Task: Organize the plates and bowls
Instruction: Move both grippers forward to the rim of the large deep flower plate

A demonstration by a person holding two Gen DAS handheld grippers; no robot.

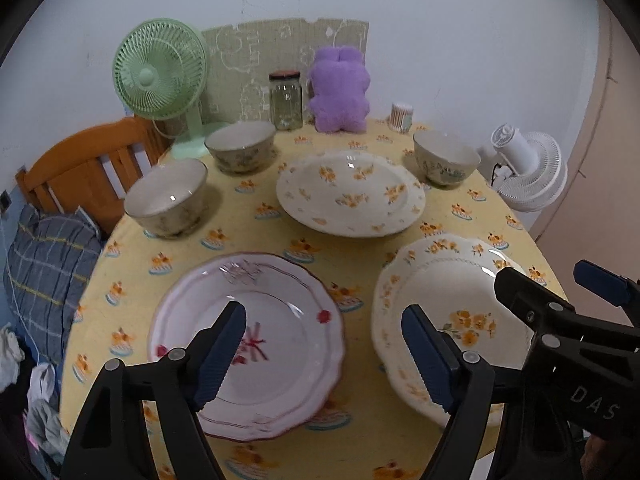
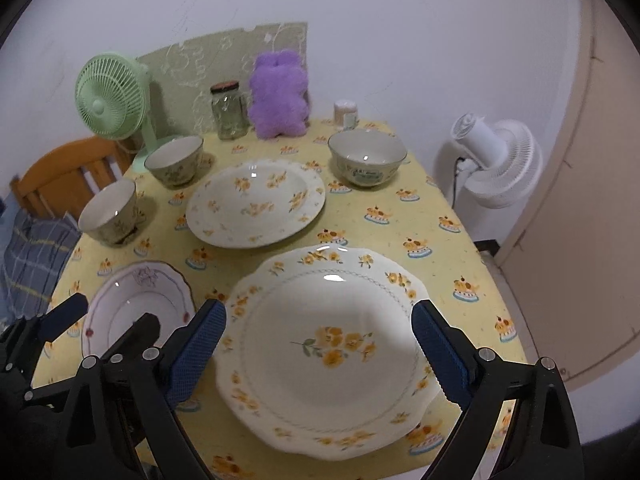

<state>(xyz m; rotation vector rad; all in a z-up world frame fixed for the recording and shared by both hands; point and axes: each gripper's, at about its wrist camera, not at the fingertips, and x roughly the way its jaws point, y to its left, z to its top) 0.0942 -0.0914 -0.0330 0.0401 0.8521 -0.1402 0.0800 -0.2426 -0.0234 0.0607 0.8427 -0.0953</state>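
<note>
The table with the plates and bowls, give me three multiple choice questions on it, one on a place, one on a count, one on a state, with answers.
1. Where does the purple plush toy stand?
A. At the table's far edge by the wall
B. On the near plate
C. On the chair

2. How many bowls are on the table?
A. One
B. Three
C. Five

3. How are the three plates lying?
A. Stacked
B. Apart, each flat on the cloth
C. Inside the bowls

Answers: 1 A, it stands beside the glass jar at the back. 2 B, two bowls at left, one at right. 3 B, no plate rests on another.
</note>
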